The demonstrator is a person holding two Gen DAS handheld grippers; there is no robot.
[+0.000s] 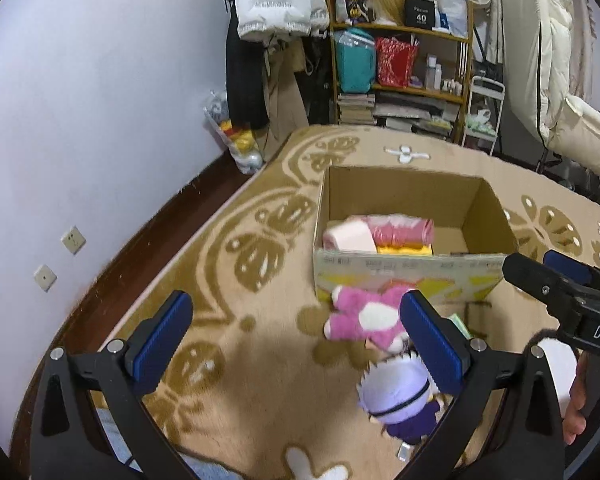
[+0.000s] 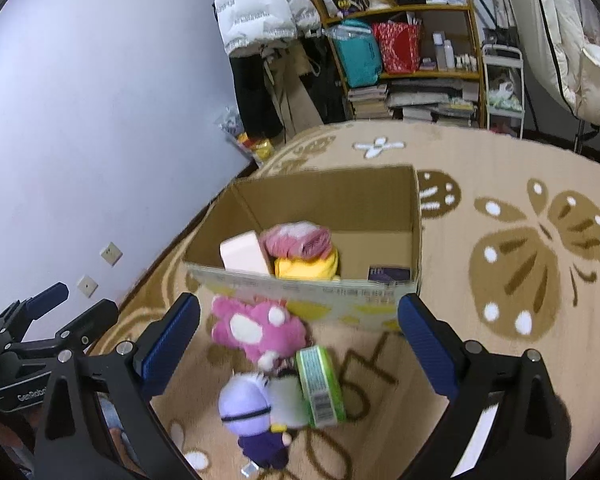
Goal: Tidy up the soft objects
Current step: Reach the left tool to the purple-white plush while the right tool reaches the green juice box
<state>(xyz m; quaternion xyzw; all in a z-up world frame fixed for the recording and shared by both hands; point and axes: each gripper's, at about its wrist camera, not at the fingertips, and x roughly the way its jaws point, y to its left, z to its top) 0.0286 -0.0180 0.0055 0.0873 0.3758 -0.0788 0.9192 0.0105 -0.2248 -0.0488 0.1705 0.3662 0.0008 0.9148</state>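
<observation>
Left wrist view: your left gripper [image 1: 296, 342] hangs over the carpet [image 1: 260, 360] with its jaws spread wide, gripping nothing. A pink plush toy [image 1: 360, 318] lies against the front wall of the cardboard box [image 1: 412, 272], and a purple-haired doll [image 1: 396, 400] lies just nearer you. Right wrist view: your right gripper [image 2: 300, 344] is likewise spread and empty above the same toys, with a green packet [image 2: 320, 384] beside the doll. Inside the box sit a pink bundle [image 2: 296, 240] and a yellow plush [image 2: 308, 266].

pink plush [image 1: 360, 318]: your left gripper's right finger hides its right side.
purple doll [image 2: 256, 412]: blurred; face unreadable to you.
box print [image 2: 300, 288]: illegible.
</observation>
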